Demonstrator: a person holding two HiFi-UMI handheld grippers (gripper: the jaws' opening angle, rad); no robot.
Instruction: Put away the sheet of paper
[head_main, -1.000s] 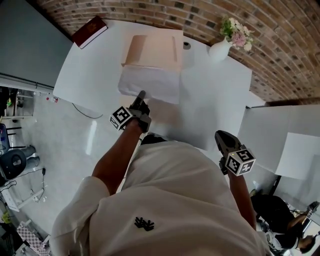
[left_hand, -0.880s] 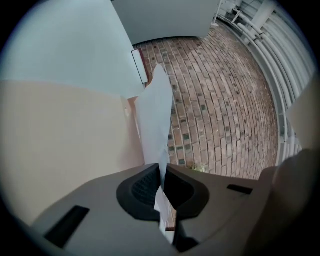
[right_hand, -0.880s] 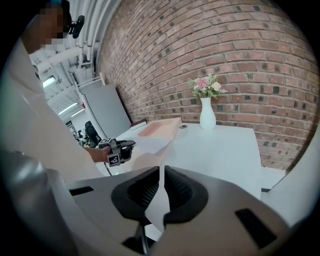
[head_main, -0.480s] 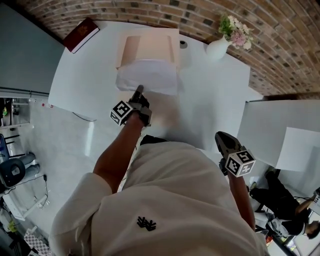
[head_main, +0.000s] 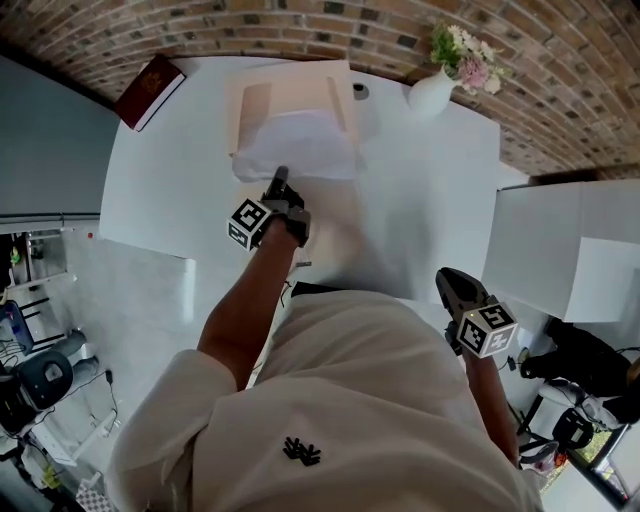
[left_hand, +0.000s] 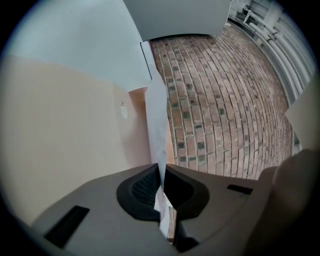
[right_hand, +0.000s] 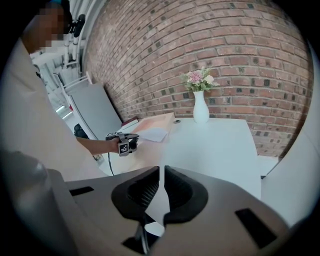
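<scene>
A white sheet of paper (head_main: 300, 148) lies with its far part over a beige folder (head_main: 292, 88) at the back of the white table (head_main: 420, 200). My left gripper (head_main: 279, 180) is shut on the sheet's near edge. In the left gripper view the paper (left_hand: 157, 120) runs edge-on out of the shut left gripper (left_hand: 162, 176), with the folder (left_hand: 65, 145) close on the left. My right gripper (head_main: 455, 284) hangs by the table's front edge, apart from the paper. In its own view the right gripper (right_hand: 161, 181) is shut on nothing, and the left gripper (right_hand: 123, 145) and the paper (right_hand: 152, 134) show far ahead.
A white vase (head_main: 432, 93) with flowers stands at the back right of the table. A dark red book (head_main: 148, 90) lies at the back left corner. A small dark round thing (head_main: 360, 90) sits just right of the folder. A brick wall (head_main: 560, 70) runs behind.
My left gripper has slid away from me with the sheet, so more of the paper now covers the folder. The right gripper has stayed where it was.
</scene>
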